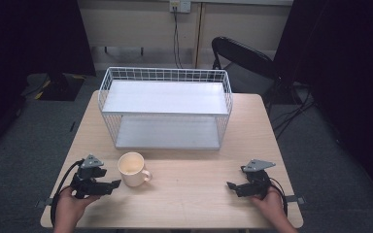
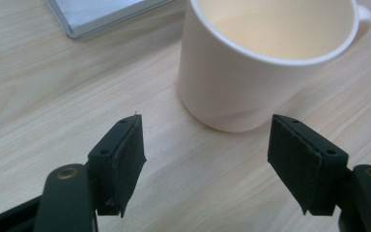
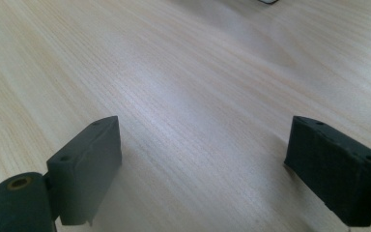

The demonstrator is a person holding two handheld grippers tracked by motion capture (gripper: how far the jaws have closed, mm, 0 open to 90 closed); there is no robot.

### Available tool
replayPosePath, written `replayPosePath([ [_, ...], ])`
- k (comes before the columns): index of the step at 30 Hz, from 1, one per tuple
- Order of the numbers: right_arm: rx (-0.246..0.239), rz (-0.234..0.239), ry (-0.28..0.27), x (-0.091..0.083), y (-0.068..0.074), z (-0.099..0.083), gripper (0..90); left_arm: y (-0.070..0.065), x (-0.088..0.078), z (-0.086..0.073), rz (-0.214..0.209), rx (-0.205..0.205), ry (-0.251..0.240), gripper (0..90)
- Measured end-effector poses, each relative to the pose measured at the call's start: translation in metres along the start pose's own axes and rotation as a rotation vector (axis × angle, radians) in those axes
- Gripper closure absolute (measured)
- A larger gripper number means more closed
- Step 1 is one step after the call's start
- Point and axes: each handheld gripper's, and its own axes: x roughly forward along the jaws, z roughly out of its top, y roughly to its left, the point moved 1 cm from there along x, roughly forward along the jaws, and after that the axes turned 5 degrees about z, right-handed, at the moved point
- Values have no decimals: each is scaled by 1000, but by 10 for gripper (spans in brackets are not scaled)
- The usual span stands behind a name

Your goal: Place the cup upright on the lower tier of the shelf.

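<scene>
A cream mug (image 1: 132,169) stands upright on the wooden table (image 1: 194,194), its handle to the right. In the left gripper view the mug (image 2: 251,63) sits just beyond the two black jaws, empty inside. My left gripper (image 1: 114,184) is at the mug's left, a little short of it, open with nothing between its pads (image 2: 130,154). My right gripper (image 1: 232,186) rests near the table's right front, open over bare wood, its jaws wide apart (image 3: 203,159).
A white wire rack (image 1: 166,108) with two shelves stands at the back middle of the table. Its lower shelf corner (image 2: 101,14) shows left of the mug. A black chair (image 1: 243,60) stands behind the table at the right.
</scene>
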Motion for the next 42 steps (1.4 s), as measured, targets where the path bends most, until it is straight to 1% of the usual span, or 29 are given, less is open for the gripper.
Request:
replayPosePath([
  [3,-1,-2,-2,0,0,0,119,0,-6,7,-2,-2,-10,297],
  [4,-1,-2,-2,0,0,0,119,0,-6,7,-2,-2,-10,297],
  [6,0,-3,-2,0,0,0,118,1,-10,12,3,4,-26,300],
  [8,0,-2,-1,0,0,0,118,0,-13,18,1,-4,-34,300],
  [9,0,-2,-1,0,0,0,119,0,-14,21,-3,-3,-39,300],
  [10,0,-3,-2,0,0,0,118,-1,-15,23,2,5,-41,301],
  [12,0,-1,-1,0,0,0,118,-3,-16,29,-8,2,-46,301],
  [14,1,-3,-2,1,0,0,119,-5,-16,33,-5,-2,-51,302],
  [15,1,-2,-1,1,0,0,119,-5,-16,36,-9,-1,-49,303],
  [16,1,-1,-1,1,0,0,118,-6,-16,38,2,5,-47,303],
  [17,1,-2,-1,1,0,1,119,-7,-15,40,4,3,-48,303],
  [18,0,-2,-1,1,0,1,119,-7,-14,42,3,5,-45,303],
  [20,2,0,-1,1,0,1,118,-8,-11,45,13,3,-36,304],
  [21,1,-1,-1,1,0,1,119,-8,-9,47,9,2,-27,304],
  [24,1,0,-1,1,0,1,119,-7,-4,49,13,-7,-23,308],
  [25,1,0,-1,1,0,1,119,-7,-2,50,11,-11,-21,309],
  [28,2,0,-1,1,0,1,119,-6,2,50,27,-8,1,320],
  [32,2,0,-1,1,0,1,119,-6,6,49,27,-9,24,326],
  [33,0,-1,-1,1,0,1,119,-6,6,49,14,-12,30,330],
  [34,1,0,-1,1,0,1,118,-6,6,49,25,-13,29,333],
  [35,2,0,-1,1,0,1,119,-6,7,49,26,-14,30,336],
  [37,2,0,-1,1,0,1,118,-7,8,49,25,-13,32,353],
  [38,1,0,-1,1,0,1,119,-7,8,50,17,-14,39,369],
  [42,1,0,-1,1,0,1,119,-10,12,52,31,-4,67,420],
])
